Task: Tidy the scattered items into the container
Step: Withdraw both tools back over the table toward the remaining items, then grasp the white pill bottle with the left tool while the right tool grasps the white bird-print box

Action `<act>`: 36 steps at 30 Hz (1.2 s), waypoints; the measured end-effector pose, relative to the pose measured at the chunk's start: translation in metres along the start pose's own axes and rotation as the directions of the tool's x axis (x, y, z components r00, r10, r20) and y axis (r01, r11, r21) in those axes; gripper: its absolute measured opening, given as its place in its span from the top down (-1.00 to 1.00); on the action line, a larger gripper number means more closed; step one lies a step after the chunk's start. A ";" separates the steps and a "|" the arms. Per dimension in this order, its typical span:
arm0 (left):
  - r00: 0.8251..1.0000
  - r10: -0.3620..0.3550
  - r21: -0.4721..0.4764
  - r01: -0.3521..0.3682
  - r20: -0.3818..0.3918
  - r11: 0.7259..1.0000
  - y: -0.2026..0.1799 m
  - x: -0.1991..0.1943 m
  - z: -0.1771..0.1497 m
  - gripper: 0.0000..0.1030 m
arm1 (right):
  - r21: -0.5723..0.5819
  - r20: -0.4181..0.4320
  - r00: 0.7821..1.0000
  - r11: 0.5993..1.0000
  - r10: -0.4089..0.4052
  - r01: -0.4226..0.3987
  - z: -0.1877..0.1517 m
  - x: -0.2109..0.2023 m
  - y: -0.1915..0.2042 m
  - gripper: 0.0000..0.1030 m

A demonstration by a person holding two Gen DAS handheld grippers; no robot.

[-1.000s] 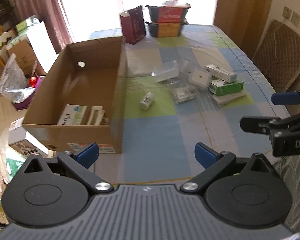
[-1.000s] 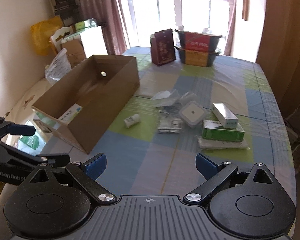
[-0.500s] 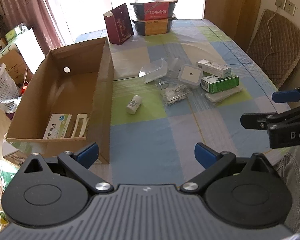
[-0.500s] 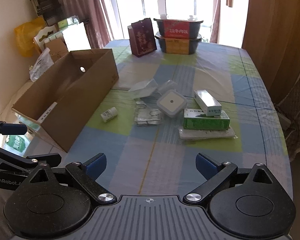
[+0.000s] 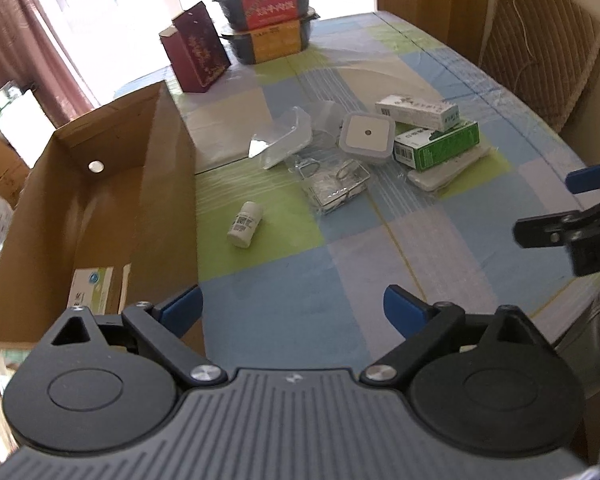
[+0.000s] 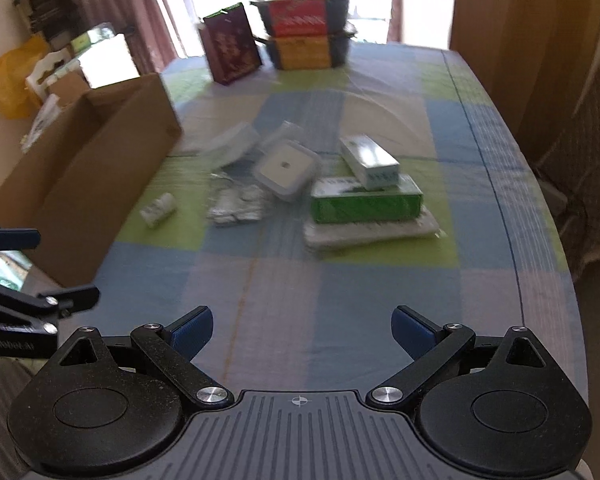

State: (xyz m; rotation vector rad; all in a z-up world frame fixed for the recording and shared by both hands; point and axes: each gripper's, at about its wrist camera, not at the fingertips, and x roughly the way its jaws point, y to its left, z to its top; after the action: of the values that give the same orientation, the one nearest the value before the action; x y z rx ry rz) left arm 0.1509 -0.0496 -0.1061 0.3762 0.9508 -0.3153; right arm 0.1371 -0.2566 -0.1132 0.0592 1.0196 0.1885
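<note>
Both grippers, left point(image 5: 292, 306) and right point(image 6: 302, 330), are spread wide and hold nothing. Far ahead of them lie a small white bottle point(image 5: 245, 224), a green box point(image 5: 436, 145) and a square white tub point(image 5: 366, 132). Left stands the cardboard box point(image 5: 172, 184) with one packet point(image 5: 90, 289) inside.

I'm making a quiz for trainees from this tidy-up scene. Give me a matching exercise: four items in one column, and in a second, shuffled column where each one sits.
Items
1. small white pill bottle
2. green rectangular carton
3. dark red gift box
4. open brown cardboard box

Places
A. standing upright at the far end, beside the two stacked black food trays
B. along the left edge of the checked table
C. lying on its side, alone on a green square
D. resting on a flat white packet

Pairs: 1-C, 2-D, 3-A, 4-B
</note>
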 end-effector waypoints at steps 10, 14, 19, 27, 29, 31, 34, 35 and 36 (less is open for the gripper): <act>0.990 -0.014 0.179 0.040 -0.143 0.983 0.024 0.077 0.054 -0.42 | 0.094 -0.063 0.997 0.995 -0.039 0.045 -0.003 0.031 -0.049 -0.95; 0.974 0.006 0.231 0.048 -0.226 0.972 0.036 0.116 0.080 -0.38 | 0.118 -0.075 0.996 0.991 -0.049 0.058 -0.003 0.040 -0.063 -0.95; 0.941 0.014 0.270 0.083 -0.339 0.959 0.043 0.156 0.094 -0.16 | 0.132 -0.084 0.995 0.989 -0.060 0.071 0.000 0.048 -0.076 -0.95; 0.913 -0.008 0.275 0.131 -0.408 0.952 0.043 0.187 0.087 0.39 | 0.124 -0.048 0.996 0.989 -0.080 0.086 0.022 0.055 -0.096 -0.95; 0.917 -0.026 0.272 0.145 -0.398 0.951 0.044 0.187 0.084 0.56 | 0.115 -0.022 0.997 0.991 -0.074 0.076 0.034 0.055 -0.101 -0.95; 0.924 -0.033 0.266 0.144 -0.381 0.953 0.045 0.186 0.083 0.57 | 0.102 0.004 0.998 0.993 -0.062 0.061 0.047 0.055 -0.104 -0.95; 0.940 -0.044 0.269 0.141 -0.337 0.953 0.045 0.178 0.083 0.57 | 0.076 0.049 0.999 0.997 -0.017 0.014 0.071 0.057 -0.109 -0.95; 0.945 -0.052 0.261 0.142 -0.324 0.955 0.046 0.173 0.084 0.57 | 0.068 0.066 0.998 0.998 0.002 -0.007 0.080 0.058 -0.110 -0.95; 0.949 -0.060 0.254 0.143 -0.310 0.957 0.047 0.169 0.085 0.57 | 0.054 0.077 0.997 0.998 0.018 -0.022 0.090 0.061 -0.110 -0.95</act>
State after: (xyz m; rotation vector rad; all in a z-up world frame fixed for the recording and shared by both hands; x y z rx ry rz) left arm 0.3243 -0.0620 -0.1944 0.6427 1.2319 -0.4974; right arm 0.2588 -0.3501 -0.1324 0.1257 0.9479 0.1750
